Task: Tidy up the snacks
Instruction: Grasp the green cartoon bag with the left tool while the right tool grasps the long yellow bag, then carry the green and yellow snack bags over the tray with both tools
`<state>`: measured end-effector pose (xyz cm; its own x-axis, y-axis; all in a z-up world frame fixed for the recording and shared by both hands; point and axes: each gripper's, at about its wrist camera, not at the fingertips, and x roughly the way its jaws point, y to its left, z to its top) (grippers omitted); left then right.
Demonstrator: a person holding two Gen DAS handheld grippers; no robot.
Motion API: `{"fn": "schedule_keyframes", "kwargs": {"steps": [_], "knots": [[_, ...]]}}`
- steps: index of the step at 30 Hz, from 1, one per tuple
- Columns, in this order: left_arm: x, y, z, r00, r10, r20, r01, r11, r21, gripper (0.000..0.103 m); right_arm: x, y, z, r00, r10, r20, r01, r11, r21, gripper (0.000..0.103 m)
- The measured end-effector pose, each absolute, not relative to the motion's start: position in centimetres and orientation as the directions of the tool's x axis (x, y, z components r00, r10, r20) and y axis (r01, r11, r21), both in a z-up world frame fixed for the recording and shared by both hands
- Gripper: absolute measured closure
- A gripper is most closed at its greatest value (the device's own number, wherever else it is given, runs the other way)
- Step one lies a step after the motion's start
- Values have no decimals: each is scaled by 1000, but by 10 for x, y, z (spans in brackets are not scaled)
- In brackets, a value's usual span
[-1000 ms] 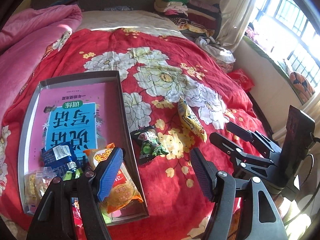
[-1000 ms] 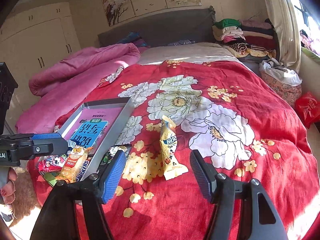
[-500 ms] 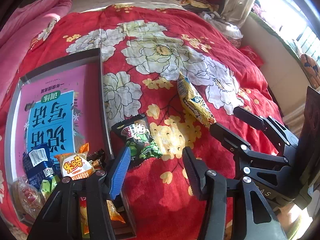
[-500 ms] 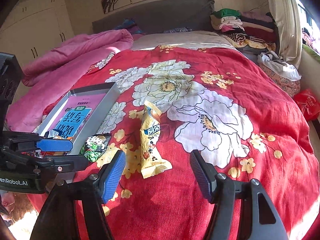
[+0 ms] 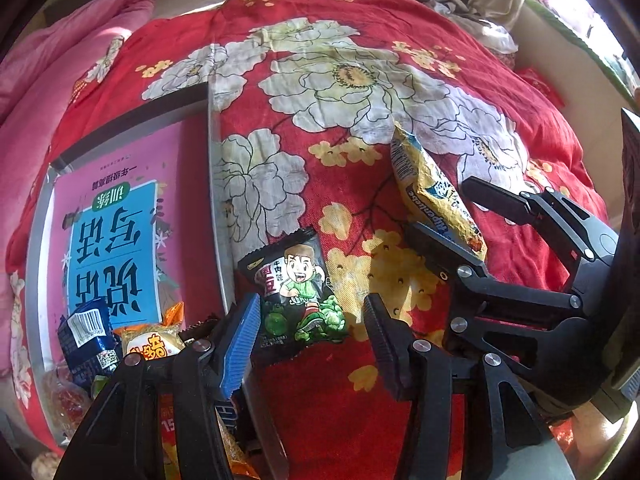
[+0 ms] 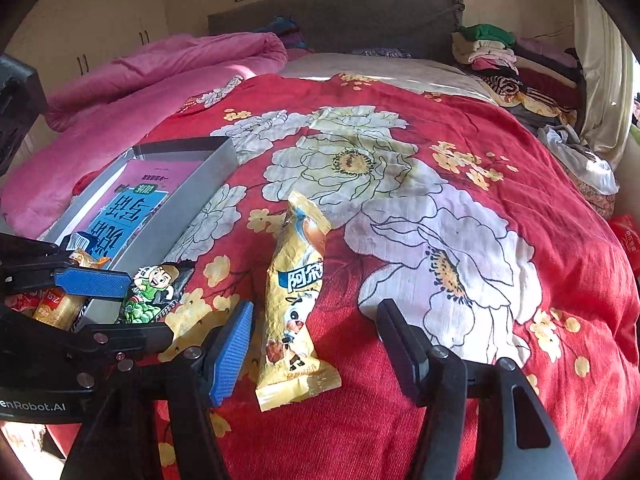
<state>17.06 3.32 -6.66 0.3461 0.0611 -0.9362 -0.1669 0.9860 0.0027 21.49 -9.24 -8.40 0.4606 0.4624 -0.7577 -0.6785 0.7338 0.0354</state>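
At the bottom of the left wrist view the left gripper point(image 5: 310, 334) has its jaws spread wide, and the lower end of the black snack packet point(image 5: 294, 288), printed with a cartoon boy, lies on the bedspread in the gap between them, nearer the blue-padded finger; whether a pad touches it cannot be told. Just left of that packet, in the lower left of the frame, runs the edge of the grey tray point(image 5: 218, 208), whose near corner holds a dark blue packet point(image 5: 86, 336) and an orange packet point(image 5: 154, 346) lying on a pink and blue book point(image 5: 116, 240). At the right of the same frame the right gripper point(image 5: 454, 216) reaches in, also spread, with the near end of the yellow snack packet point(image 5: 434, 192) between its fingers. In the right wrist view that gripper point(image 6: 314, 338) fills the bottom edge, jaws apart on either side of the long yellow packet point(image 6: 298, 300), which lies flat at lower centre, pointing up the frame. Beyond both packets the red floral bedspread point(image 6: 460, 160) spreads across the middle of the frame. A pink quilt point(image 6: 152, 76) is bunched at upper left, and folded clothes point(image 6: 508, 60) are stacked at upper right.
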Motion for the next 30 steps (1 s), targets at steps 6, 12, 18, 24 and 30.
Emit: {"fn": "schedule_keyframes", "kwargs": {"steps": [6, 12, 18, 24, 30], "knots": [[180, 30, -77, 318, 61, -946, -169, 986, 7, 48, 223, -86, -92, 456, 449, -768, -686, 727, 17, 57], [183, 28, -84, 341, 52, -939, -184, 983, -12, 49, 230, -108, -84, 429, 512, -744, -644, 751, 145, 79], [183, 37, -82, 408, -14, -913, -190, 977, -100, 61, 227, -119, -74, 419, 568, -709, -634, 741, 219, 80], [169, 41, -79, 426, -80, -901, -181, 969, -171, 63, 220, -125, -68, 407, 593, -695, -634, 731, 252, 80], [149, 36, -71, 436, -164, -885, -146, 957, -250, 64, 205, -129, -74, 382, 569, -728, -626, 739, 249, 81]]}}
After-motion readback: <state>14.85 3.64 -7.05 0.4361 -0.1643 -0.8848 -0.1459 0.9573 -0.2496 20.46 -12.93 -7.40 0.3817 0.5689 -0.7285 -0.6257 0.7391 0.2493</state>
